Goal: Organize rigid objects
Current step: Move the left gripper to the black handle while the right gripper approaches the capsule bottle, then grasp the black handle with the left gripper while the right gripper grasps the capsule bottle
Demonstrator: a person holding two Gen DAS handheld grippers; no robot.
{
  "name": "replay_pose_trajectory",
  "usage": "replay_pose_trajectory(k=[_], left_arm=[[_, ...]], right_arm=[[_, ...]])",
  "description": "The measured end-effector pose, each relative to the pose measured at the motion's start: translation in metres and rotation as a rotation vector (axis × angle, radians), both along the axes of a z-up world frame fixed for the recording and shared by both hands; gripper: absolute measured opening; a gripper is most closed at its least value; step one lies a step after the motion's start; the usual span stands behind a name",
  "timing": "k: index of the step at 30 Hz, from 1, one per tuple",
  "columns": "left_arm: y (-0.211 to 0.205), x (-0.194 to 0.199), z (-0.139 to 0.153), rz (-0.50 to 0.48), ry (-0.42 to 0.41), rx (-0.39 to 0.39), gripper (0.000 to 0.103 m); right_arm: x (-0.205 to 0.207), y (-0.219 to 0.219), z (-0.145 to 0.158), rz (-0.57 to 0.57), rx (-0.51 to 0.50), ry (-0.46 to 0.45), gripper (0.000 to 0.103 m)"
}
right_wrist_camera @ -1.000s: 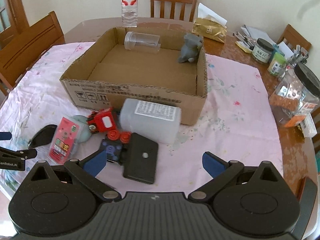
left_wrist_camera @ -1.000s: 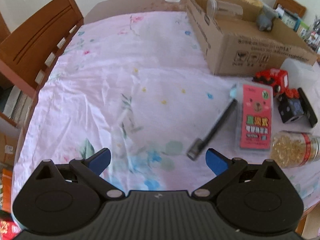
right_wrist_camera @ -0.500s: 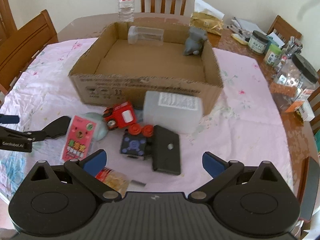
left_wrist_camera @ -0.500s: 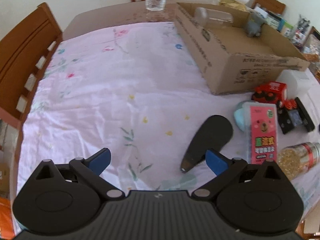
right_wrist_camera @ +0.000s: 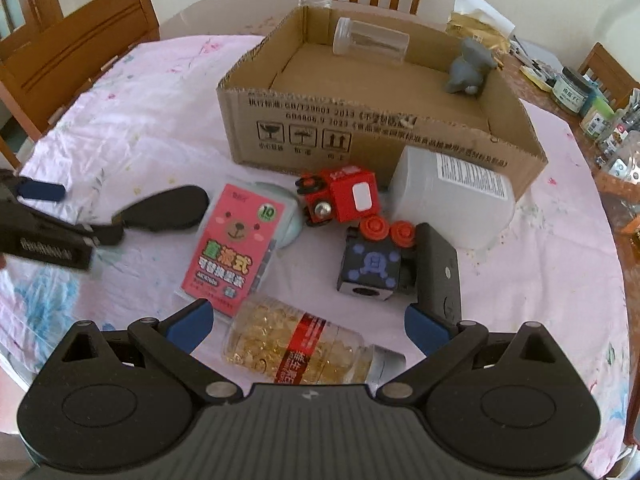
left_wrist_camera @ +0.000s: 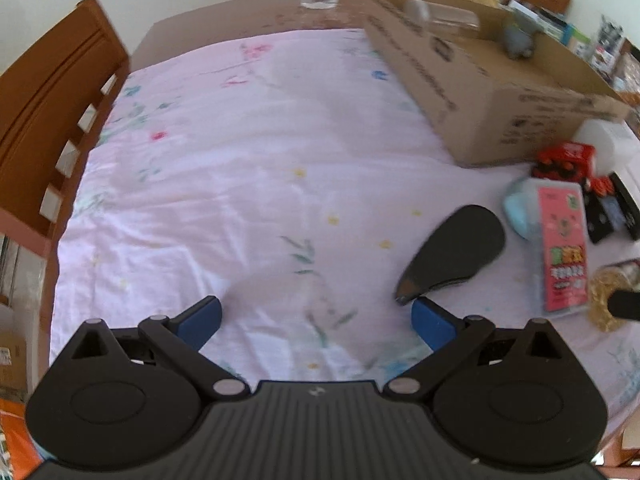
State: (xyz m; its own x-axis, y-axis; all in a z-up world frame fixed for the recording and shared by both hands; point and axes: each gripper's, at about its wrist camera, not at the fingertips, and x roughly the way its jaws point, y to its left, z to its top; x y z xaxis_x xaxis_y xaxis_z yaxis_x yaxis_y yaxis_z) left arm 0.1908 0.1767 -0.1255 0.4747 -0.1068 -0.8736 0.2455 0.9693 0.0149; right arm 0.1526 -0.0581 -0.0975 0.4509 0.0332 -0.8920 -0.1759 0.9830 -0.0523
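Left wrist: left gripper point(left_wrist_camera: 316, 314) spread wide, holding nothing — black paddle point(left_wrist_camera: 454, 254) lies on the cloth point(left_wrist_camera: 240, 160), its narrow end just beside the right finger.
Beyond: pink card point(left_wrist_camera: 563, 248), then box point(left_wrist_camera: 480, 84).
Right wrist: right gripper point(right_wrist_camera: 308, 326) wide apart — capsule bottle point(right_wrist_camera: 304, 350) lies on its side between the fingers.
Around: pink card touching its left end; black cube point(right_wrist_camera: 370, 266), red toy point(right_wrist_camera: 340, 196), white bottle point(right_wrist_camera: 452, 204) before the box.

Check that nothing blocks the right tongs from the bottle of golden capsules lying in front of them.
Nothing visible blocks it. The clear plastic bottle of golden capsules lies on its side directly between the open right tongs. The pink card pack sits just beyond it to the left, the black block to the right.
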Motion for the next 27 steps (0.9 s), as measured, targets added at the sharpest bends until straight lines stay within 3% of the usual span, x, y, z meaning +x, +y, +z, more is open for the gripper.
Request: replay_pose_trajectory(k=[14, 18, 23, 27], left_arm=[[-0.002, 0.035, -0.005, 0.032, -0.055, -0.004, 0.103], [-0.007, 0.027, -0.003, -0.001, -0.042, 0.001, 0.102], [-0.021, 0.005, -0.001, -0.069, -0.024, -0.071, 0.102], [-0.040, -0.006, -0.004, -0.067, -0.071, -0.027, 0.102]], right_arm=[[-0.024, -0.029, -0.016, -0.068, -0.046, 0.048, 0.103], [-0.024, -0.039, -0.027, -0.067, -0.002, 0.063, 0.103], [-0.023, -0.042, -0.033, -0.050, 0.025, 0.066, 0.103], [-0.023, -0.042, -0.033, -0.048, 0.027, 0.060, 0.103]])
